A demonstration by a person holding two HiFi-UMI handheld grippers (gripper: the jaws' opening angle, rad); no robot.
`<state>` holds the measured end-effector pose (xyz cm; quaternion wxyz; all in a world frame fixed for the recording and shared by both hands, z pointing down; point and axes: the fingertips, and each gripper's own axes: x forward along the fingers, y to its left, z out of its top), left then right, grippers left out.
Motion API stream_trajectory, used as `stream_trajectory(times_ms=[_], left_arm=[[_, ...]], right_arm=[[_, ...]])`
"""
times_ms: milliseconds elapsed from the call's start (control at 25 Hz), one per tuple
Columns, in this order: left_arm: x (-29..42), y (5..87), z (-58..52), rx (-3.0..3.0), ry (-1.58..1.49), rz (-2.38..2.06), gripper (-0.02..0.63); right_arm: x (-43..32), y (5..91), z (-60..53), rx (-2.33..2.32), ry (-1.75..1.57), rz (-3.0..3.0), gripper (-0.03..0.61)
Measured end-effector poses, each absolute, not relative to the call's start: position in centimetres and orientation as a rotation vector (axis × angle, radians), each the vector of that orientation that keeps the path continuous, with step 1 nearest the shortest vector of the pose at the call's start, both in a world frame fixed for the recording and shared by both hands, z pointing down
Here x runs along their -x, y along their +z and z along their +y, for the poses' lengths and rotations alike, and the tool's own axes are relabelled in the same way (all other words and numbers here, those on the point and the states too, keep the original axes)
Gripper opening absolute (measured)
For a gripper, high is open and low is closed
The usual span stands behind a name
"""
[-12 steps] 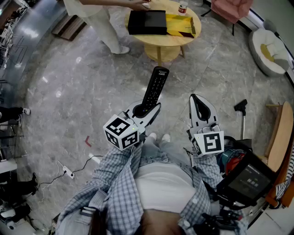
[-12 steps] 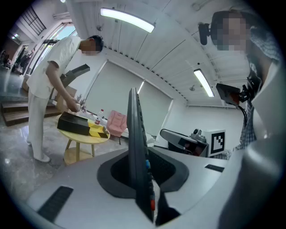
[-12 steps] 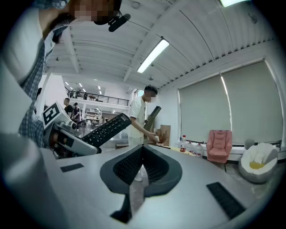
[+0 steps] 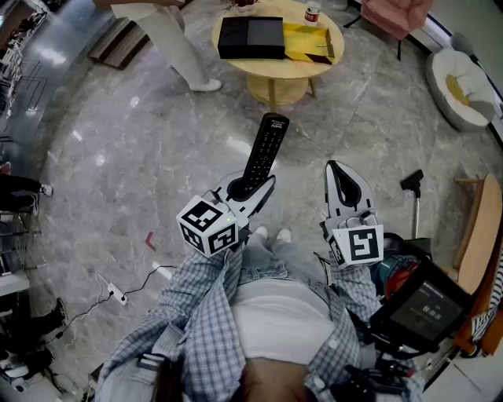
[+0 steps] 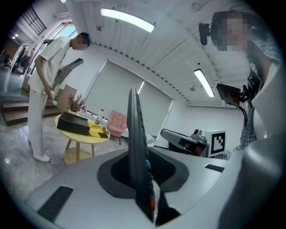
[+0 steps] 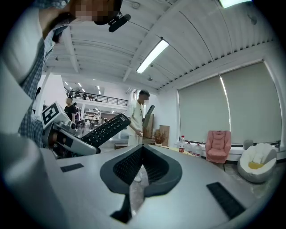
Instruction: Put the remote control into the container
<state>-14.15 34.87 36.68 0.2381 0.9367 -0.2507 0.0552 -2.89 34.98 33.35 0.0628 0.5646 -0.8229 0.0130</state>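
A long black remote control (image 4: 265,153) sticks forward out of my left gripper (image 4: 245,188), which is shut on its near end. In the left gripper view the remote (image 5: 137,152) stands edge-on between the jaws. It also shows in the right gripper view as a black remote (image 6: 106,130) at the left. My right gripper (image 4: 339,177) is held beside it, shut and empty, with nothing between its jaws (image 6: 142,154). The black box-shaped container (image 4: 251,38) lies on a round yellow table (image 4: 314,67) ahead, well beyond both grippers.
A person in pale clothes (image 4: 177,43) stands left of the table. A yellow-and-black packet (image 4: 309,43) and a small bottle (image 4: 313,13) share the tabletop. A pink chair (image 4: 397,16), a white beanbag (image 4: 464,78) and a black device on a stand (image 4: 420,302) sit to the right.
The person by the table has drawn their arm back from above it. Both grippers and the remote are in the same place.
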Motion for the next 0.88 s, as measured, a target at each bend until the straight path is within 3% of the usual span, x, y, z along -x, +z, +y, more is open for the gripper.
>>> stream_trajectory(times_ms=[880], left_arm=[[13.3,36.3,35.5,-2.555,0.148,-0.754,0.080]], right_arm=[[-0.3,33.6,35.0,-1.806,0.141,-2.480,0.008]])
